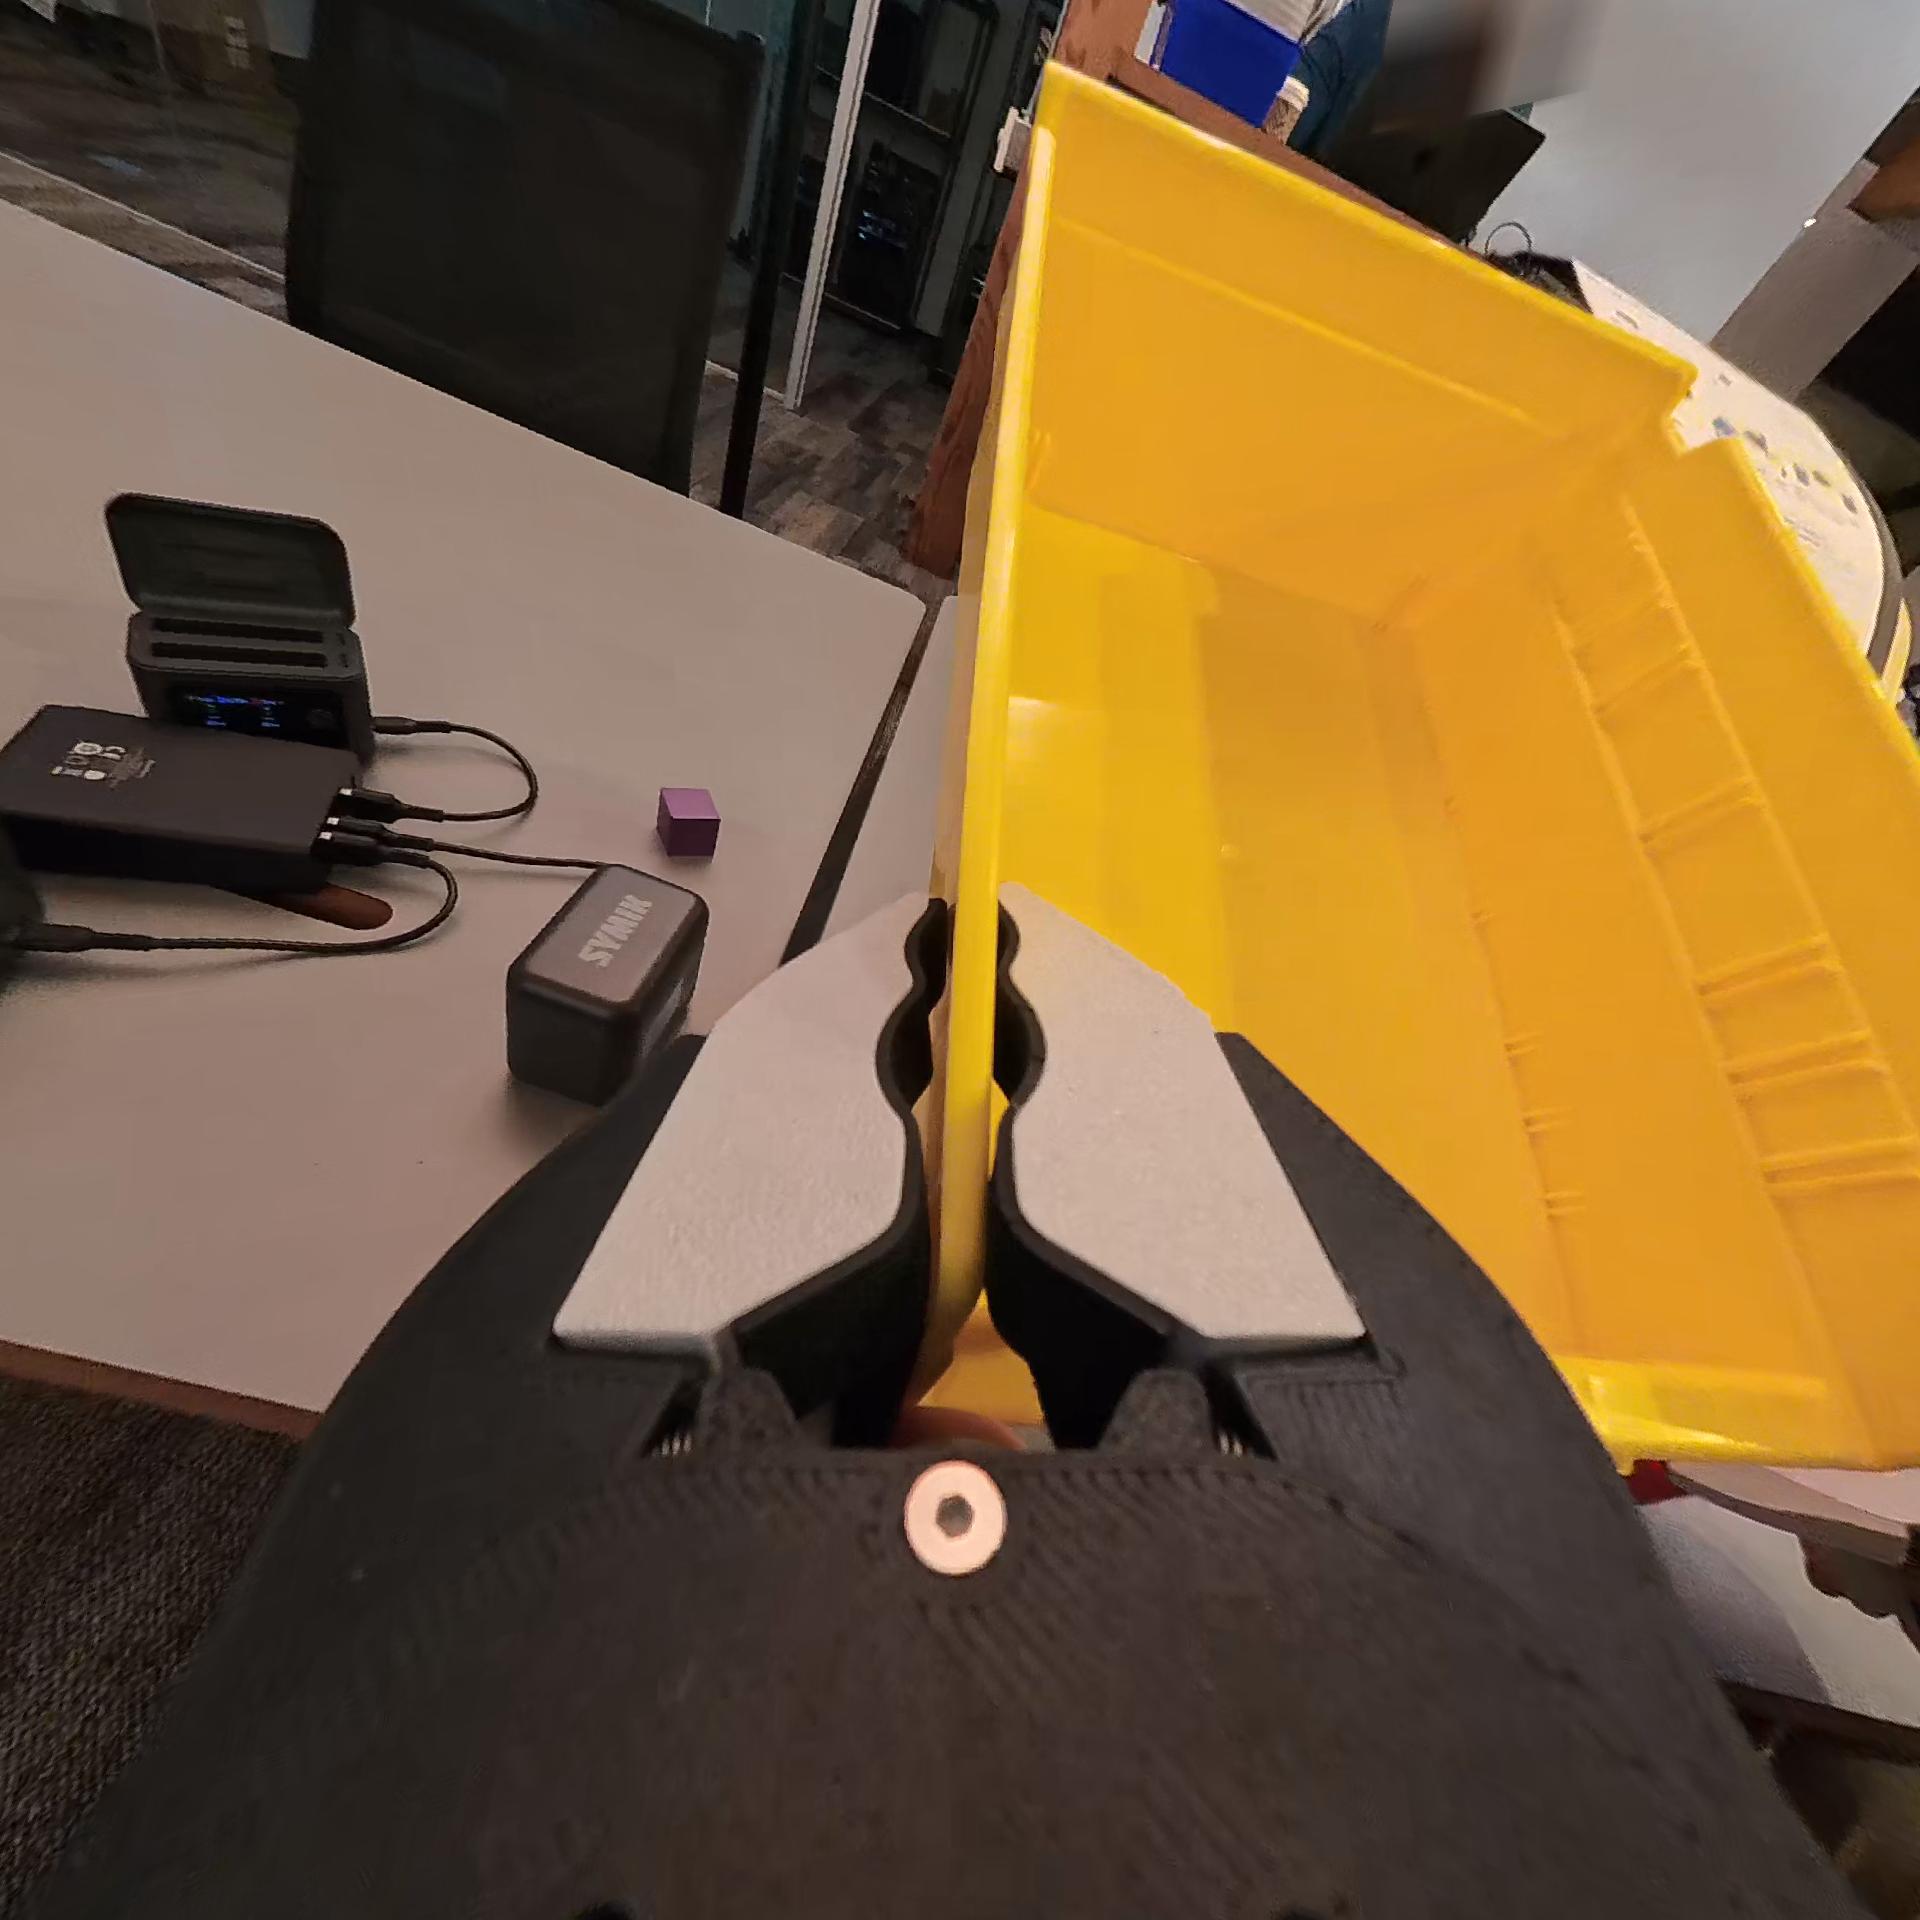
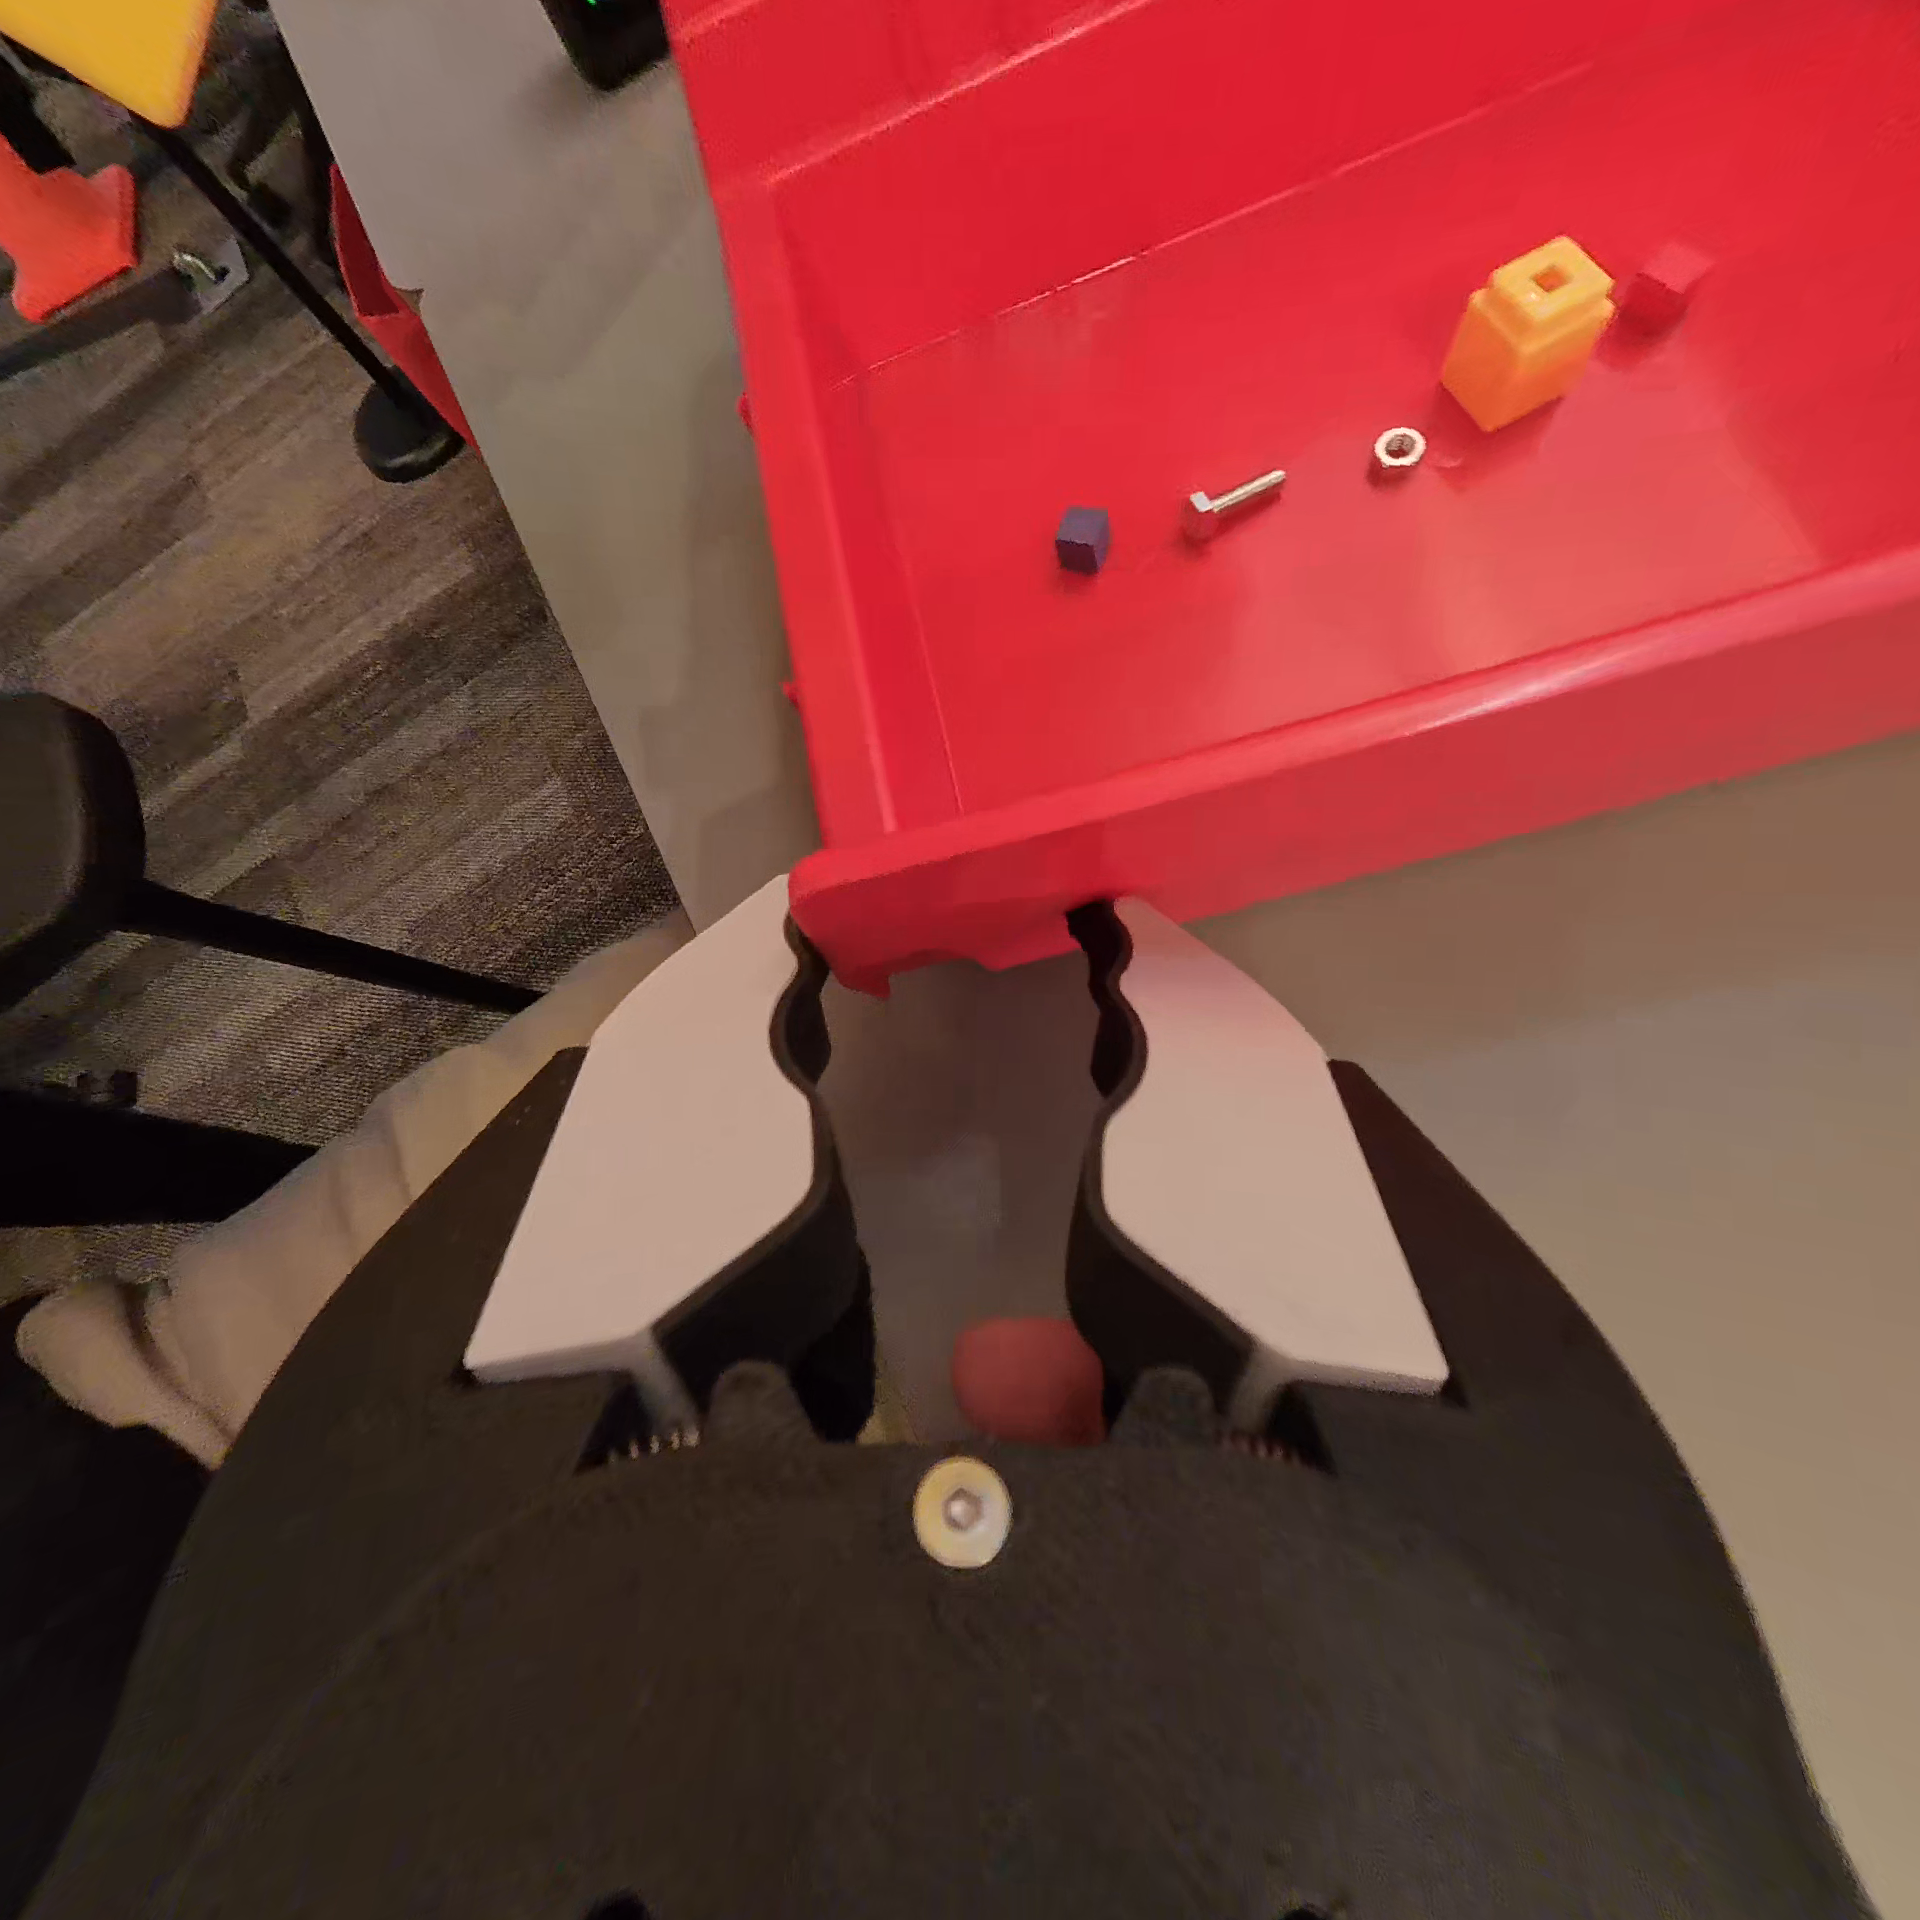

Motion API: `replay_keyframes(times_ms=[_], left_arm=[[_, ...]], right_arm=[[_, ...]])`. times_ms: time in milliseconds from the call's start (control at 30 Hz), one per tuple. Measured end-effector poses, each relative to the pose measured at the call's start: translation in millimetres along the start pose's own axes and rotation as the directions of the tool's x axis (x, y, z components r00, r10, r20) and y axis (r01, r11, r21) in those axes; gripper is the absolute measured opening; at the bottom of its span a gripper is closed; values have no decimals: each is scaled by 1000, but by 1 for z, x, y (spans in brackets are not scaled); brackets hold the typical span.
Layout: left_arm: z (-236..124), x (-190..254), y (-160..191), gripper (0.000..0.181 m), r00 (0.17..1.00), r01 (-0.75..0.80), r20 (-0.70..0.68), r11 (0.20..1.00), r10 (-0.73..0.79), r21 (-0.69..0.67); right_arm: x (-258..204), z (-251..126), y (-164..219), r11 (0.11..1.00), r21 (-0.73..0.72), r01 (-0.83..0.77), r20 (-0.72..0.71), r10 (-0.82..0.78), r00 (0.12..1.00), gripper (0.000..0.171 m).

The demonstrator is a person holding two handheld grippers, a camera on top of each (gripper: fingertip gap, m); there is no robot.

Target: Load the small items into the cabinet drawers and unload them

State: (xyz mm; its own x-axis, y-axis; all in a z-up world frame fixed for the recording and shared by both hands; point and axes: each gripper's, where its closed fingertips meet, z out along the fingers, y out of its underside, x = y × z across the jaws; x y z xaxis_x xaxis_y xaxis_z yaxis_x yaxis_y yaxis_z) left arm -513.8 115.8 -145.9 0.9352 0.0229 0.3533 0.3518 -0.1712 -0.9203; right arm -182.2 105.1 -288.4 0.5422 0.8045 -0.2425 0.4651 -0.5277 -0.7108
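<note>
My left gripper (image 1: 971,935) is shut on the left side wall of an empty yellow drawer (image 1: 1403,790) and holds it lifted and tilted beside the table. My right gripper (image 2: 940,935) has its fingers spread around the front left corner of a red drawer (image 2: 1351,748) that sits on the table, and both tips press against that corner. Inside the red drawer lie a dark blue cube (image 2: 1083,538), a metal bolt (image 2: 1231,499), a metal nut (image 2: 1398,449), an orange block (image 2: 1527,332) and a small red cube (image 2: 1668,286). A purple cube (image 1: 688,821) lies on the grey table (image 1: 416,499).
On the table at the left are a black power bank (image 1: 177,810), an open charging case (image 1: 244,644), a small black box (image 1: 608,982) and cables. A dark chair (image 1: 520,229) stands behind the table. Carpet and chair legs (image 2: 312,935) lie left of the red drawer. Spacing between my two grippers at the tips: around 35 cm. The black power bank (image 1: 177,810) is about 35 cm from my left fingertips and 60 cm from my right.
</note>
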Motion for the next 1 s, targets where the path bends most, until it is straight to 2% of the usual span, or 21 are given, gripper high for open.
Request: replay_keyframes(times_ms=[67, 200, 267, 300, 367, 400, 500, 600, 733, 833, 933, 1000], left_arm=[[-1, -2, -1, 5, 1000, 3, 3, 1000, -3, 5], [0, -4, 1, 5, 1000, -4, 7, 1000, 4, -1], [1, -5, 3, 5, 1000, -6, 8, 1000, 6, -7], [1, -6, 4, 5, 1000, -6, 10, 1000, 6, -11], [1, -6, 5, 5, 1000, -5, 12, 1000, 5, -12], [1, -7, 5, 5, 1000, -4, 13, 1000, 4, -12], [3, -7, 5, 5, 1000, 5, 7, 1000, -5, -10], [4, -4, 4, 5, 1000, 6, -3, 1000, -6, -9], [3, -3, 4, 5, 1000, 6, -11, 1000, -6, -7], [2, -4, 3, 5, 1000, 11, -8, 1000, -11, -1], [3, -4, 4, 5, 1000, 17, -12, 1000, -17, -2], [5, -2, 5, 5, 1000, 18, -17, 1000, -18, -5]], right_arm=[[-3, 7, -5, 1000, -11, 25, 12, -25, 1000, 44], [-13, 17, -8, 998, -19, 59, 29, -58, 998, 26], [-14, 17, -9, 998, -17, 68, 24, -68, 997, 26], [-13, 16, -10, 998, -10, 59, 21, -59, 998, 31], [-6, 7, -15, 1000, 15, 15, 9, -15, 1000, 57], [0, 1, -17, 1000, 25, -10, 0, 10, 1000, 63], [18, -12, -29, 997, 53, -61, -26, 62, 998, 96], [25, -11, -30, 990, 44, -136, 46, 134, 990, 110], [32, -15, -39, 981, 81, -178, 137, 166, 977, 112], [55, -30, -58, 944, 152, -293, 179, 265, 948, 107], [86, -34, -72, 932, 180, -315, 98, 301, 948, 110], [98, -24, -75, 942, 169, -290, 66, 283, 957, 104]])
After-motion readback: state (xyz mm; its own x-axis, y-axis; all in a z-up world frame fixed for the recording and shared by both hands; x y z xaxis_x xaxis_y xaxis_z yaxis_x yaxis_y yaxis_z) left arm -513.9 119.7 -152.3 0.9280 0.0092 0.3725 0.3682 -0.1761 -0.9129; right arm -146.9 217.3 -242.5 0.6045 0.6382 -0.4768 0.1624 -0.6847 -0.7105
